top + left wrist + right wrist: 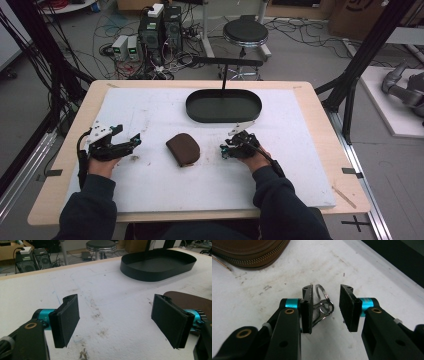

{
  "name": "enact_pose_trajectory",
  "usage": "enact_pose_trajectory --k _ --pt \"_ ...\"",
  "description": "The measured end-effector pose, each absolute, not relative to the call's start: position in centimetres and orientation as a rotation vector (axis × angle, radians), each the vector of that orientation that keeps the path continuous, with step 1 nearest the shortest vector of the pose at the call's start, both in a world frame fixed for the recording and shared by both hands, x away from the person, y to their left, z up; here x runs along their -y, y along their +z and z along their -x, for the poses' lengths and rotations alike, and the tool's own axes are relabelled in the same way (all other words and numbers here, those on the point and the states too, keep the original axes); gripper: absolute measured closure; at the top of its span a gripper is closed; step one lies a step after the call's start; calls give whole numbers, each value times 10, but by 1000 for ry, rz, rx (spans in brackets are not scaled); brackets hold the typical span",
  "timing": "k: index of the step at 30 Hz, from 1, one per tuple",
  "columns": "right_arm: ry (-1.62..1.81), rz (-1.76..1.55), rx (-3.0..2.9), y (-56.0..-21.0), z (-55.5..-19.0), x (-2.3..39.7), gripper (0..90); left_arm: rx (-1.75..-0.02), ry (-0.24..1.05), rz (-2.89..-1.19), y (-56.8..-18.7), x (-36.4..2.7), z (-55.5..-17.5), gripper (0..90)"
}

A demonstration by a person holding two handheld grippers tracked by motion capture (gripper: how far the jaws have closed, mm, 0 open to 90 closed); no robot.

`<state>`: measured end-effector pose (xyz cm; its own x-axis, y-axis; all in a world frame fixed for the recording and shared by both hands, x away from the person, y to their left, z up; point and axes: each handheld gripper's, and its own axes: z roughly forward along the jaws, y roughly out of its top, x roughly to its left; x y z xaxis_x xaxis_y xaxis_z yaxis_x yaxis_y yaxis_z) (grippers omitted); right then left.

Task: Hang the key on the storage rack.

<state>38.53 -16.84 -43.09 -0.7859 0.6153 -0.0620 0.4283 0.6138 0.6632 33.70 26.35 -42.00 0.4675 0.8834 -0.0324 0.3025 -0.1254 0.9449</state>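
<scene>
On the bench, between right gripper fingers spread apart: key ring, long axis along the fingers, ring pointing outward. Left gripper spread wide, beside pouch.

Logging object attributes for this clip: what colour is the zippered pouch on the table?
Brown, with a brass-toned zipper; the pouch shows best in the right gripper view.

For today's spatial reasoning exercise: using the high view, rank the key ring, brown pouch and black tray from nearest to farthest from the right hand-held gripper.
1. Key ring, between the right hand-held gripper's jaws.
2. Brown pouch, to its left.
3. Black tray, beyond it, toward the far edge.
</scene>
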Motion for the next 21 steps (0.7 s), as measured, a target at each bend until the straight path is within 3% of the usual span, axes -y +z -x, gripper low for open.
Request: enact_pose_trajectory --k 9,21 --pt "898 -799 -2611 -430 -383 169 843 -1037 693 -1677 -420 -263 -337 226" --pt "889 -859 -2626 -428 -386 175 851 -1040 691 -1677 -421 -263 -337 227"
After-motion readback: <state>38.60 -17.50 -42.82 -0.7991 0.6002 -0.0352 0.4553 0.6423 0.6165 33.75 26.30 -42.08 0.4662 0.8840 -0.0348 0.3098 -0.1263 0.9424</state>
